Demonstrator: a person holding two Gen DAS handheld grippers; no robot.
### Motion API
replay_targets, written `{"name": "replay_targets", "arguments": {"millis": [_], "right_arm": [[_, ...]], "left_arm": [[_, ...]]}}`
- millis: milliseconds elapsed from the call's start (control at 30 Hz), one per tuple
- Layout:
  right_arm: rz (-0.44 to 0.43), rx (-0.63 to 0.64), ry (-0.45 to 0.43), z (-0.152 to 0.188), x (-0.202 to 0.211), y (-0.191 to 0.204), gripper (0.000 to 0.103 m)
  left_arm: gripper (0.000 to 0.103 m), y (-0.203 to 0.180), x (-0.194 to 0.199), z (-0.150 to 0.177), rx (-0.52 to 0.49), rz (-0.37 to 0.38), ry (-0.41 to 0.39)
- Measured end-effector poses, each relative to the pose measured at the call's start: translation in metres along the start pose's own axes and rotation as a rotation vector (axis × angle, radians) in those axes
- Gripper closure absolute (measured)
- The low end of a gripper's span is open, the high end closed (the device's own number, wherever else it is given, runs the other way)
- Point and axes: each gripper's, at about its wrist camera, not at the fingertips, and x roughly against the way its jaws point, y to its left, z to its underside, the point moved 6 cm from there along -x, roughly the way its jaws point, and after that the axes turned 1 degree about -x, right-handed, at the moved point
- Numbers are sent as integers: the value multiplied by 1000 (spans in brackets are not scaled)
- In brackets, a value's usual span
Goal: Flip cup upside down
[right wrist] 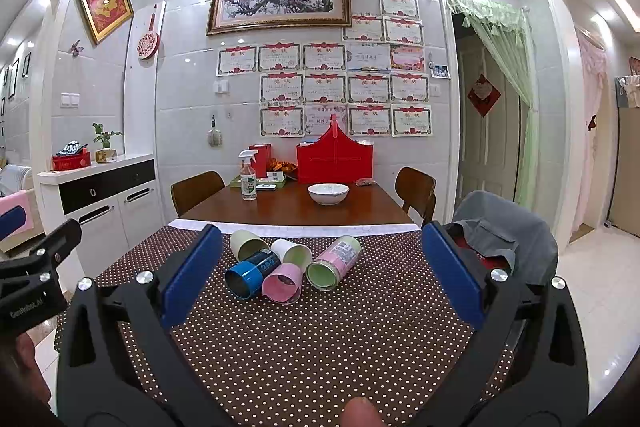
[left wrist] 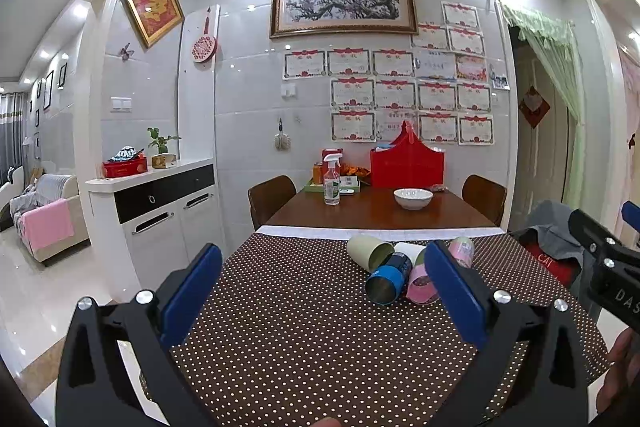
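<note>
We are at the approach: both hand-held grippers, left point(left wrist: 323, 285) and right point(right wrist: 322, 269), hover with fingers apart, holding nothing. The cups point(right wrist: 280, 265) lie tipped near the bowl point(right wrist: 328, 193); next, clamp one and invert it

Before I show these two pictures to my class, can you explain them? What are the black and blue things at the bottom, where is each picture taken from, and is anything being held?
Each picture comes from a camera mounted on a hand-held tool, looking along its two blue fingers. One shows the left tool, the other the right tool. Both are open and hold nothing. On the dotted tablecloth five cups lie on their sides in a cluster: green cup, white cup, blue cup, pink cup and a pink labelled cup. Further back stands a white bowl.
</note>
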Motion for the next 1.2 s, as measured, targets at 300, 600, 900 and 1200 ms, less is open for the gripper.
{"name": "replay_targets", "arguments": {"millis": [300,600,900,1200], "right_arm": [[6,-23,118,28,-53,-28,5],[28,-55,257,58,-125,-57,5],[43,-69,387,93,-183,-70,5],[44,-83,442,106,-211,-74,5]], "left_arm": [[4,-15,-77,21,-83,10,129],[4,-36,-187,49,-158,66,301],[4,-76,-293,76,-221,228,511],[4,-101,-353,101,-301,268,644]]}}
